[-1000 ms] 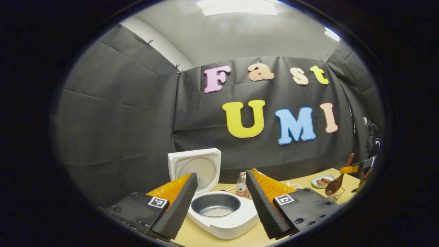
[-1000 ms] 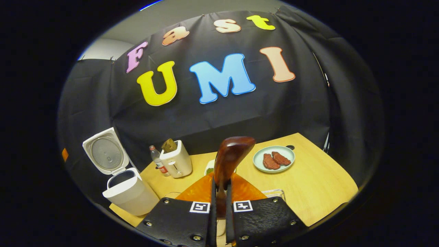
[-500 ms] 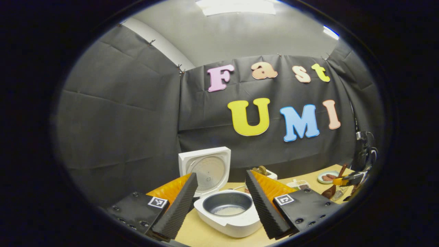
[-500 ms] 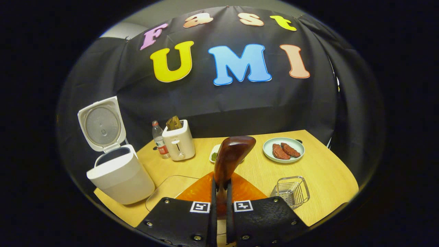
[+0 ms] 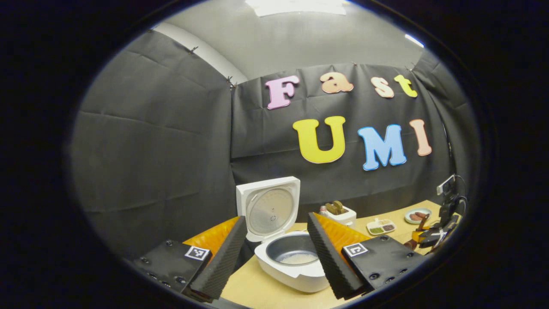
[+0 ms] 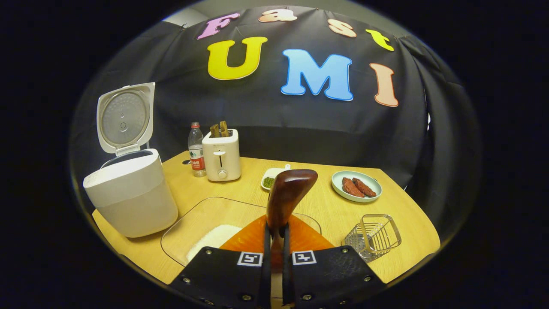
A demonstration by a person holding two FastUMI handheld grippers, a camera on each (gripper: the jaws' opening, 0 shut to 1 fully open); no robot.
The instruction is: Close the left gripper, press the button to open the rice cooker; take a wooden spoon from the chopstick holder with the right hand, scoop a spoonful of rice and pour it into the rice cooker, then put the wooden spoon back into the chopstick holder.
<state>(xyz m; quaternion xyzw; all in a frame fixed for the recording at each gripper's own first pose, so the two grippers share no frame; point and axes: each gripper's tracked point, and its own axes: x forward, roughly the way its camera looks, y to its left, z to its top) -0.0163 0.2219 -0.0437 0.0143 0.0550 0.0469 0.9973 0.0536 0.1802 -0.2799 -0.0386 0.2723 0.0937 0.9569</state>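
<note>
The right gripper (image 6: 274,240) has its jaws clamped on the handle of the wooden spoon (image 6: 288,195), whose bowl stands up ahead of the camera in the right gripper view. The rice cooker (image 6: 131,195) sits at 9 o'clock in that view, lid raised. In the left gripper view rice already lies in the bottom of its inner pot (image 5: 295,254). So the scoop and pour look done, and the step in hand reads as returning the spoon.

The wire chopstick holder (image 6: 374,237) stands on the bench (image 6: 399,214) at about 4 o'clock in the right gripper view, tilted and holding nothing, near the plate of meat (image 6: 356,186) at 2 o'clock. A clear tray (image 6: 201,216) with rice (image 6: 212,238) in it lies just ahead of the gripper, toward 7 o'clock.

The left gripper (image 5: 278,253) hangs in front of the cooker with its jaws well apart, holding nothing.

The next move calls for swinging the spoon toward 4 o'clock, lining it up above the holder's mouth, lowering it inside and only then letting go. The holder looks light and open-sided, so a sideways nudge could tip it; a straight drop seems safer.
</note>
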